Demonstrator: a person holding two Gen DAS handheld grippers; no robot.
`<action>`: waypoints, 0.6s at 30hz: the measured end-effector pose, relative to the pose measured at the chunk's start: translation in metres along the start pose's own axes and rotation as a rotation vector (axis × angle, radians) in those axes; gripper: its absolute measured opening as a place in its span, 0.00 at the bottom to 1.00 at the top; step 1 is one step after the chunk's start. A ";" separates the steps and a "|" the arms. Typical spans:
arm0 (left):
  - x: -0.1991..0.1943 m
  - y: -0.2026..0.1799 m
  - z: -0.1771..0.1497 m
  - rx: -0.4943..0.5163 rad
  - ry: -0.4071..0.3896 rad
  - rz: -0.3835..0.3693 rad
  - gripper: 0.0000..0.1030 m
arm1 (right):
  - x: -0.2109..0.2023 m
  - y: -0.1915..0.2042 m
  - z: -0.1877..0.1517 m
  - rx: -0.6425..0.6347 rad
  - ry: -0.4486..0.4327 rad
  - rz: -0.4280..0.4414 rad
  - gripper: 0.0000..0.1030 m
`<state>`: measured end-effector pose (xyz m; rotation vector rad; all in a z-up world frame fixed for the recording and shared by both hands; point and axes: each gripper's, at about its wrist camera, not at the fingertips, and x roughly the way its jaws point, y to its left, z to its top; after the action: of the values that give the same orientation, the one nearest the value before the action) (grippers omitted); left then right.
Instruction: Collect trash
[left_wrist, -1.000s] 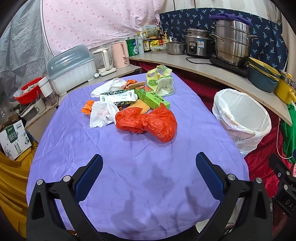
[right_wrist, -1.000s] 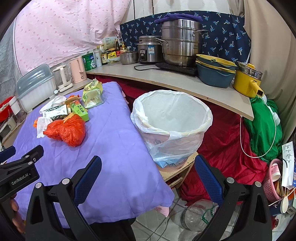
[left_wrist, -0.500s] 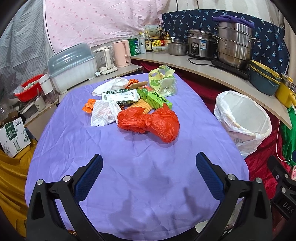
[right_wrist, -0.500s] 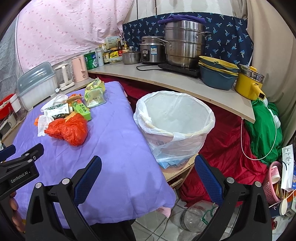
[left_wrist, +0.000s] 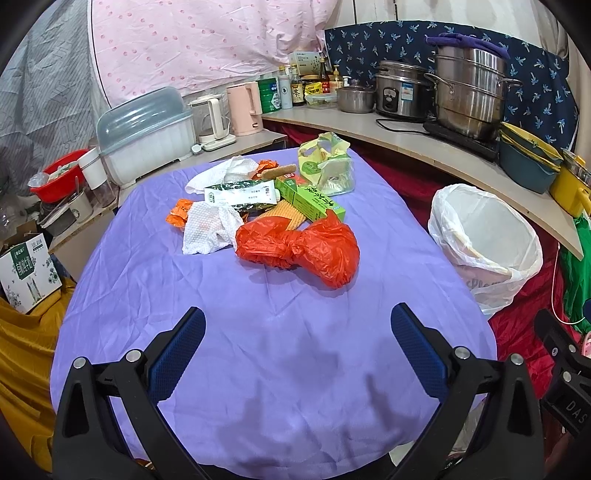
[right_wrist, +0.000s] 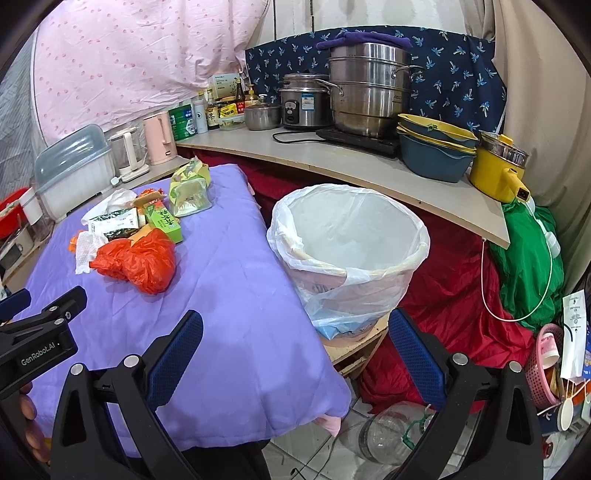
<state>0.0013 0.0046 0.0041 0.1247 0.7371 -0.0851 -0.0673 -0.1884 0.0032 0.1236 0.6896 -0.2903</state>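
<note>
a: on the left of the purple cloth-covered table (left_wrist: 280, 369), what is there?

b: a crumpled white paper towel (left_wrist: 208, 229) lies beside a small orange wrapper (left_wrist: 178, 216). behind them is a white and dark green flat packet (left_wrist: 242, 194), and a second white crumpled tissue (left_wrist: 225, 173) is further back.

a: and in the middle?

b: the crumpled orange plastic bag (left_wrist: 303, 247), knotted in its middle, is the nearest piece of the pile. just behind it is a long green cardboard box (left_wrist: 312, 201), and at the far end stands a pale yellow-green snack bag (left_wrist: 325, 168).

a: where are the grippers?

b: the left gripper (left_wrist: 293, 345) hovers over bare cloth, well short of the pile, with its fingers wide apart and nothing between them. the right gripper (right_wrist: 295, 343) is also spread wide and empty, and it points toward the table edge and the bin.

a: the bin is on the right?

b: yes, the round bin with a white plastic liner (right_wrist: 349, 236) stands just beside the right edge of the table, lower than the top. it looks empty, so i think the collecting is only starting.

a: how to do the first pick well?

b: i would go for the orange bag first, because it is nearest. close on the knotted waist, where the plastic is gathered, so it does not slip out. lift it clear before moving right, so it does not drag the paper towel that touches it.
</note>
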 end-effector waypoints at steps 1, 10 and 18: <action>0.001 0.000 0.000 0.000 -0.001 0.001 0.93 | 0.000 0.000 0.001 -0.001 -0.001 0.001 0.93; -0.002 0.003 0.002 -0.006 -0.003 -0.001 0.93 | 0.000 0.004 0.000 -0.007 -0.005 0.008 0.93; -0.002 0.003 0.002 -0.004 -0.005 -0.002 0.93 | 0.001 0.005 0.000 -0.004 -0.002 0.008 0.93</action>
<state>0.0009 0.0074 0.0072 0.1202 0.7326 -0.0856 -0.0651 -0.1840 0.0028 0.1221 0.6873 -0.2819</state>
